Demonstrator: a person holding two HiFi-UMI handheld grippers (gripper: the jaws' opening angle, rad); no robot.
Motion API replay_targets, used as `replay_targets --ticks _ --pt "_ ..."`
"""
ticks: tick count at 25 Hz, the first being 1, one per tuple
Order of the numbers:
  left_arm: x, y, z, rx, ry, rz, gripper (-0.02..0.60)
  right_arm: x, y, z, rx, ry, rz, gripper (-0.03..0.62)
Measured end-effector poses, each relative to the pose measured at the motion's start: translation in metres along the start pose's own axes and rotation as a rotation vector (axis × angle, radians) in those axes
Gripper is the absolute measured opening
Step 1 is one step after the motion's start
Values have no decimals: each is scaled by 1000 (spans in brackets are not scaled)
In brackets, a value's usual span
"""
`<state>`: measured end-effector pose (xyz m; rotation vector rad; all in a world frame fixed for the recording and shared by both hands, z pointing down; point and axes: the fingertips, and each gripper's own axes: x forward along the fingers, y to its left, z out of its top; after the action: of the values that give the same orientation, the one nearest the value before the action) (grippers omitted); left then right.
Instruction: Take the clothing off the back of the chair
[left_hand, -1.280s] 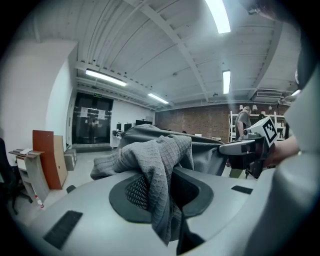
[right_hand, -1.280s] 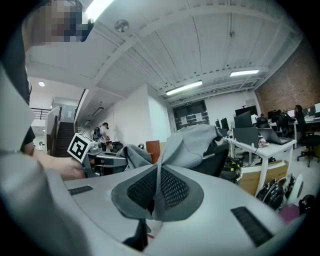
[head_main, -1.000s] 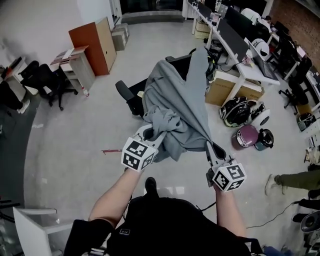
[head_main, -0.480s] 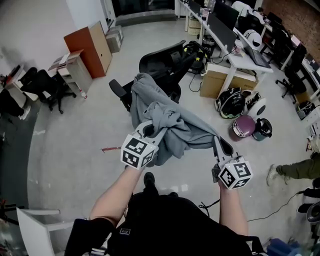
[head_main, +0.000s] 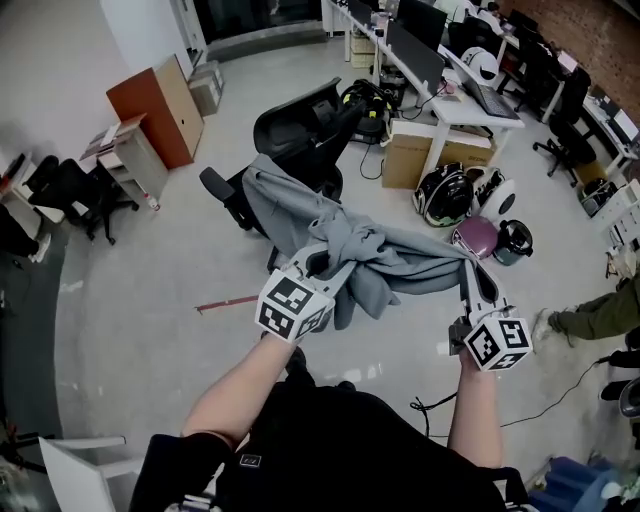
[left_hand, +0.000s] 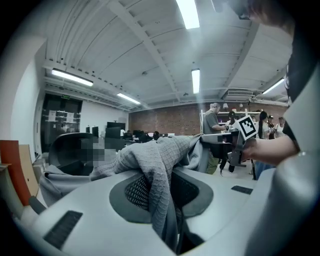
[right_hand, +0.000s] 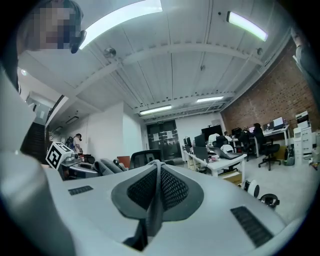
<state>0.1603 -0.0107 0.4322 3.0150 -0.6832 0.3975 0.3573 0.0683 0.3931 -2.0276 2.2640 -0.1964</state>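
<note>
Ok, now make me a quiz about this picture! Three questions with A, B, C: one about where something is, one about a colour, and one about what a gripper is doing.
1. Where is the grey clothing?
A. Flat on the floor
B. Stretched between the left gripper and the right gripper
C. On a desk

2. What colour is the office chair behind it?
A. Red
B. White
C. Black

3. What are the right gripper's jaws doing?
A. Shut on a fold of the clothing
B. Wide open, empty
C. Holding a helmet

Answers: B, the head view shows it strung from one gripper to the other; C, its back is black; A, the right gripper view shows a thin fold pinched between the pads.
</note>
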Motion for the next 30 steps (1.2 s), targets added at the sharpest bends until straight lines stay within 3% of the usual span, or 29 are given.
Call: replay_targets --ticks 5,10,14,20,25,30 --pt "10 -11 7 5 -24 -49 78 -13 -4 8 -35 -13 -54 21" --pt "14 -26 11 30 -37 -111 78 -40 -34 27 -21 -85 -181 21" --pt "20 -39 10 30 -33 -147 78 -60 -50 36 -72 -73 -243 21" --pt "18 -19 15 15 -55 -116 77 -52 -22 60 -124 -98 -182 21" --pt "3 16 28 22 -86 -64 77 -20 15 88 -174 -131 -84 21" --pt "-17 66 31 33 -98 11 77 27 41 89 -158 -121 -17 21"
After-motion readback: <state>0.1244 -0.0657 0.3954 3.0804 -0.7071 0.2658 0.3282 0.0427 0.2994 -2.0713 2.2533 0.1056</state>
